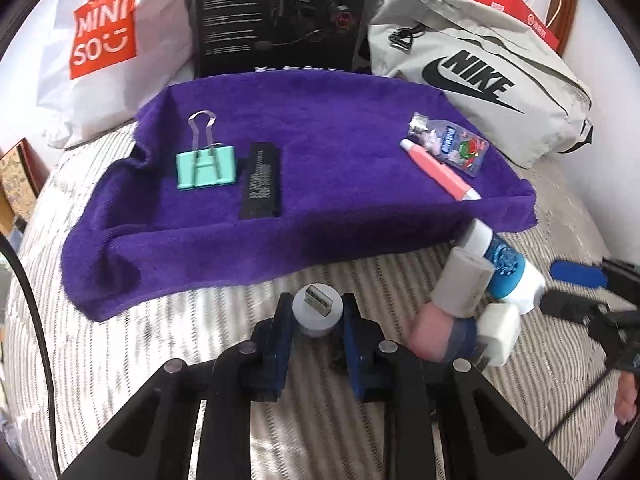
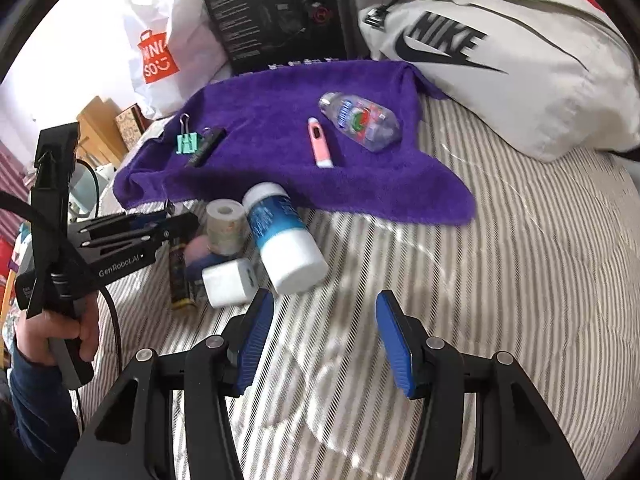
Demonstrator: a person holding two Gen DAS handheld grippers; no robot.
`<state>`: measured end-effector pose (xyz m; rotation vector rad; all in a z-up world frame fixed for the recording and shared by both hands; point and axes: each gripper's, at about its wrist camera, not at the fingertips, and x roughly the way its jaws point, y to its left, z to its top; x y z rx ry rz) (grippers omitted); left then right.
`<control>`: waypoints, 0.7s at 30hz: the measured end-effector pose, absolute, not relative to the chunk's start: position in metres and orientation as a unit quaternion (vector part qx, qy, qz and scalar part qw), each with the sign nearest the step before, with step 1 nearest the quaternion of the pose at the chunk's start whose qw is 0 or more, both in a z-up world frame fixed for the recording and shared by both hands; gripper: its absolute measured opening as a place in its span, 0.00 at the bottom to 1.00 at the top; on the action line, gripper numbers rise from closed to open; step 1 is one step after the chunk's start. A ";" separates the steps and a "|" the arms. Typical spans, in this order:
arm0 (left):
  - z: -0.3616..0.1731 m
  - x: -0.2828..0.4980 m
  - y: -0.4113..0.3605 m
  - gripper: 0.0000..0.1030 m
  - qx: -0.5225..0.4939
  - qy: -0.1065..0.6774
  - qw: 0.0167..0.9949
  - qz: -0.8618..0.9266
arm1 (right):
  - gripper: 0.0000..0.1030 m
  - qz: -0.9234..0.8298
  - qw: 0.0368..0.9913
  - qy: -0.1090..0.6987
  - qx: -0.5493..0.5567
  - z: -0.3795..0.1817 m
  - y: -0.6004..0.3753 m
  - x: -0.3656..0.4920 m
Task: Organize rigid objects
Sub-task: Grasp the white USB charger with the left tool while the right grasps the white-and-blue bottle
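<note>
My left gripper [image 1: 316, 312] is shut on a small white round USB plug [image 1: 318, 309], held above the striped bed just in front of the purple towel [image 1: 304, 208]. On the towel lie a mint binder clip [image 1: 206, 166], a black stick [image 1: 261, 180], a pink pen-like tube [image 1: 440, 169] and a small clear bottle [image 1: 450, 144]. My right gripper [image 2: 324, 344] is open and empty over the bed. Ahead and to its left lie a white-and-blue bottle [image 2: 280, 236], a white charger cube [image 2: 228, 282], a tape roll [image 2: 226, 226] and a pink and blue thing [image 2: 200, 254].
A white Miniso bag [image 1: 100, 40], a black box [image 1: 280, 16] and a grey Nike bag [image 1: 480, 72] stand behind the towel. The striped bed [image 2: 500, 300] spreads to the right. A black and yellow thing [image 2: 180, 276] lies by the left gripper in the right wrist view.
</note>
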<state>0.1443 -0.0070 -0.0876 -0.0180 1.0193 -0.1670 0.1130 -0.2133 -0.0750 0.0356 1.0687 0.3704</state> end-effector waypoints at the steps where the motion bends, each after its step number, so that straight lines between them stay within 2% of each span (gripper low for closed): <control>1: -0.088 0.143 -0.003 0.22 -0.011 0.488 0.869 -0.077 | 0.52 0.177 0.844 0.507 0.011 -0.076 -0.211 0.117; 17: -0.088 0.141 0.013 0.22 -0.034 0.493 0.866 -0.077 | 0.51 0.227 0.826 0.512 -0.064 -0.099 -0.166 0.161; 19: -0.088 0.141 0.013 0.22 -0.033 0.493 0.866 -0.078 | 0.41 0.240 0.823 0.511 -0.063 -0.098 -0.164 0.161; 21: -0.088 0.141 0.014 0.22 -0.032 0.494 0.865 -0.079 | 0.40 0.239 0.824 0.510 -0.064 -0.098 -0.164 0.160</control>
